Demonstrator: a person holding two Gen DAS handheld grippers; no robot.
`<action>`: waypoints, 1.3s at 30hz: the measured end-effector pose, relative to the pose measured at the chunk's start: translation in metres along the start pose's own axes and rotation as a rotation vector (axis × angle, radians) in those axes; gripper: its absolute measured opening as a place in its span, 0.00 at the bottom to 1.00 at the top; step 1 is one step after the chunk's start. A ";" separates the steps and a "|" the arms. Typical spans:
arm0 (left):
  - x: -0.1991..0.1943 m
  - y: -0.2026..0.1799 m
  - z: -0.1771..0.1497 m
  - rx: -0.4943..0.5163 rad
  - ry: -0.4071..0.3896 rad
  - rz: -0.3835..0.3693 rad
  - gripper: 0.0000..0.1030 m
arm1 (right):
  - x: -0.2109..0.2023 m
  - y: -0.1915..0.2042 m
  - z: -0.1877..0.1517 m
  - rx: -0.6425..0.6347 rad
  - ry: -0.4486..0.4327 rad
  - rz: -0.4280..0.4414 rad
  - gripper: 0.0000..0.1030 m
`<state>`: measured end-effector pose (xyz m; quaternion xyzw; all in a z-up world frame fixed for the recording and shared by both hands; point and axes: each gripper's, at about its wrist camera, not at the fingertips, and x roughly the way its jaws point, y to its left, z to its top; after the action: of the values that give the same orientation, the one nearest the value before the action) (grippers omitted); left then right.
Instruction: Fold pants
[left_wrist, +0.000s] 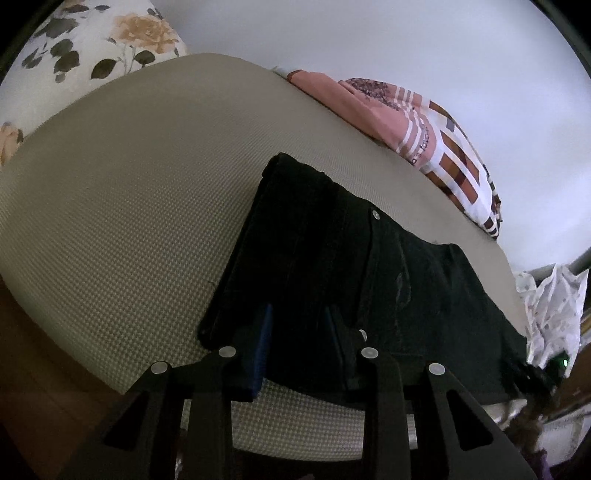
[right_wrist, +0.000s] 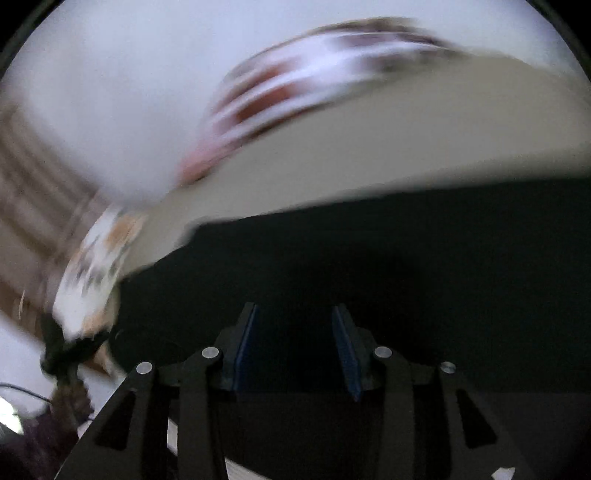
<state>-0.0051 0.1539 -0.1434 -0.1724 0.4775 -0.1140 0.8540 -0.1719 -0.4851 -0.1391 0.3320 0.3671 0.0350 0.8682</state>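
Black pants (left_wrist: 351, 258) lie folded on a beige textured mattress (left_wrist: 129, 203), with a metal button (left_wrist: 376, 215) showing near the waistband. My left gripper (left_wrist: 299, 332) is open, its blue-padded fingers (left_wrist: 263, 347) straddling the near edge of the pants. In the right wrist view the pants (right_wrist: 406, 258) fill the lower frame. My right gripper (right_wrist: 295, 332) is open just over the dark cloth, nothing between its pads (right_wrist: 347, 354). That view is blurred by motion.
A pink and brown patterned pillow (left_wrist: 436, 147) lies along the mattress's far edge, and it also shows blurred in the right wrist view (right_wrist: 295, 85). A floral pillow (left_wrist: 92, 48) sits at the far left. Crumpled white floral cloth (left_wrist: 554, 310) hangs at the right edge.
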 end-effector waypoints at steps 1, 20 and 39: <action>0.001 -0.003 0.001 0.012 0.000 0.012 0.30 | -0.031 -0.032 0.002 0.055 -0.066 -0.049 0.22; -0.023 -0.068 0.000 0.094 -0.049 0.013 0.48 | -0.174 -0.173 -0.040 0.449 -0.386 0.015 0.44; -0.005 -0.094 -0.012 0.067 0.033 -0.065 0.49 | -0.137 -0.129 -0.025 0.251 -0.378 -0.119 0.45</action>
<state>-0.0208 0.0673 -0.1078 -0.1574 0.4815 -0.1603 0.8472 -0.3115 -0.6134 -0.1450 0.4158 0.2185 -0.1250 0.8739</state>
